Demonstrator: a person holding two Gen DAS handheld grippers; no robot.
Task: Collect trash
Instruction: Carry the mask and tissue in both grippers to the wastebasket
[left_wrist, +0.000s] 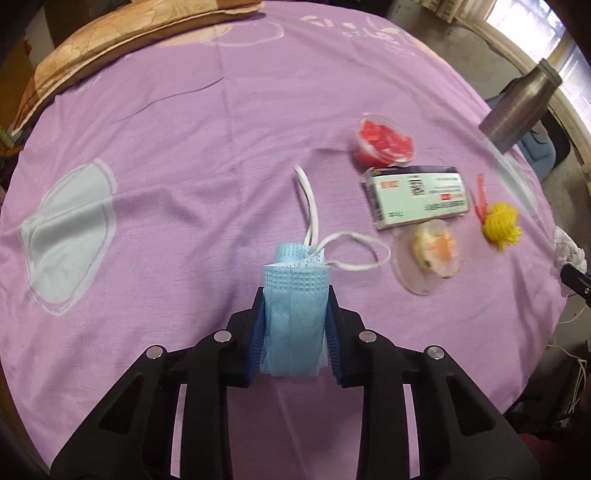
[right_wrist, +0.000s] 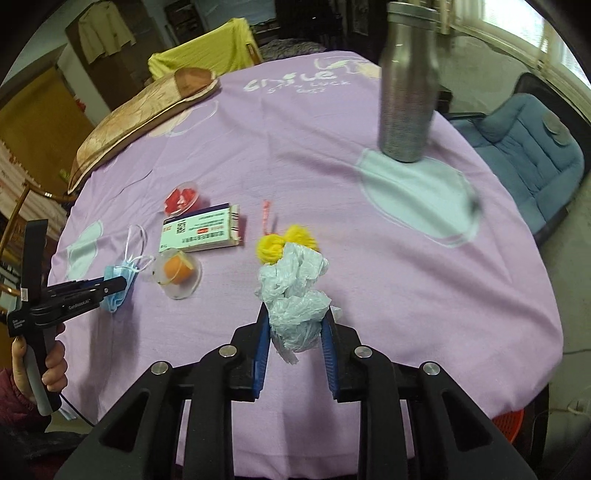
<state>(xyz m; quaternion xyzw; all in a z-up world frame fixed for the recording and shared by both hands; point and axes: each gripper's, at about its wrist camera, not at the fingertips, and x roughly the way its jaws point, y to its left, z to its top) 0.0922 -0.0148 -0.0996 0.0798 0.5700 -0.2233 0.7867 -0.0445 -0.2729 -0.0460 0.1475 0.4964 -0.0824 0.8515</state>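
Here, both tongs carry trash above the table (right_wrist: 406, 258).
Left tongs (left_wrist: 295, 314) clamp the face mask (left_wrist: 293, 314); right tongs (right_wrist: 295, 325) clamp the crumpled plastic (right_wrist: 295, 295). Keep both squeezed; mind the dangling loops.

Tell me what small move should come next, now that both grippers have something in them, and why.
Probably carry both loads off to a bin; none shows in either view. The left gripper is shut on the blue face mask and the right gripper on the crumpled plastic bag, so neither can take the yellow yarn.
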